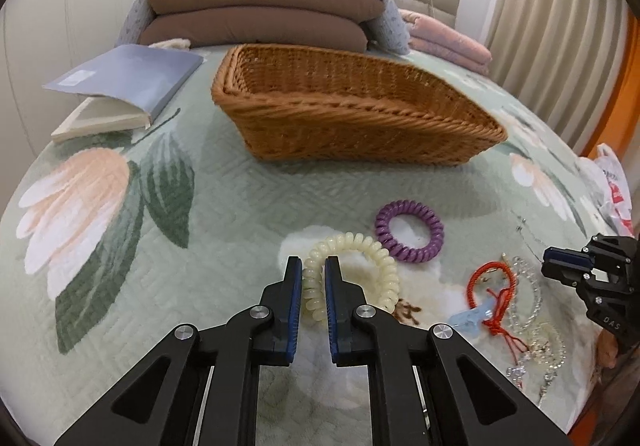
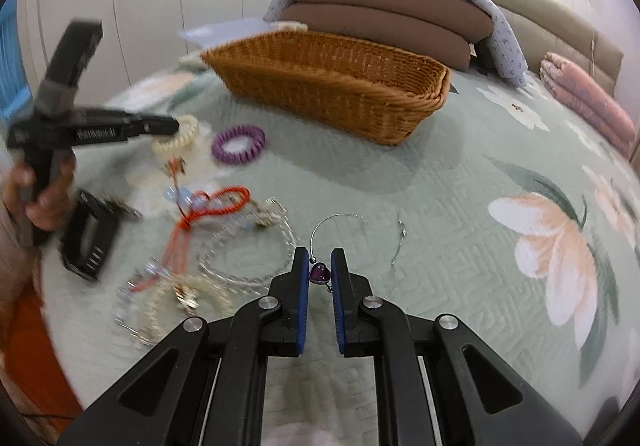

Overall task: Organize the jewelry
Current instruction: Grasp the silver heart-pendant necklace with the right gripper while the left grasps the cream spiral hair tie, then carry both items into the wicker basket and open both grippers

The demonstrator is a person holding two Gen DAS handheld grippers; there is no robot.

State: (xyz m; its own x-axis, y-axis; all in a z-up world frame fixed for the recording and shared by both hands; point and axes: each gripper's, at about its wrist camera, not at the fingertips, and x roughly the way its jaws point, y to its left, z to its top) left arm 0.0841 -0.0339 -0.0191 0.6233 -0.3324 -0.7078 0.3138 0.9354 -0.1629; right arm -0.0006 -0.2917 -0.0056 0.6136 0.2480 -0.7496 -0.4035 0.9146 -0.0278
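My left gripper (image 1: 313,266) is open, its fingers straddling one side of a cream spiral hair tie (image 1: 384,266) that lies on the bedspread. A purple spiral hair tie (image 1: 409,230) lies just beyond it. My right gripper (image 2: 320,259) is open, with the purple heart pendant (image 2: 320,272) of a thin silver necklace (image 2: 396,246) between its fingers. A red cord bracelet (image 2: 224,202), a clear bead bracelet (image 2: 244,266) and pearl pieces (image 2: 180,302) lie to its left. A wicker basket (image 1: 360,118) stands farther back and looks empty.
A blue book (image 1: 124,82) lies left of the basket. Folded brown pillows and a blanket (image 1: 264,14) sit at the bed's head, with pink bedding (image 1: 448,38) to the right. A black watch-like strap (image 2: 92,242) lies near the left hand. A plastic bag (image 1: 612,190) lies at the bed's right edge.
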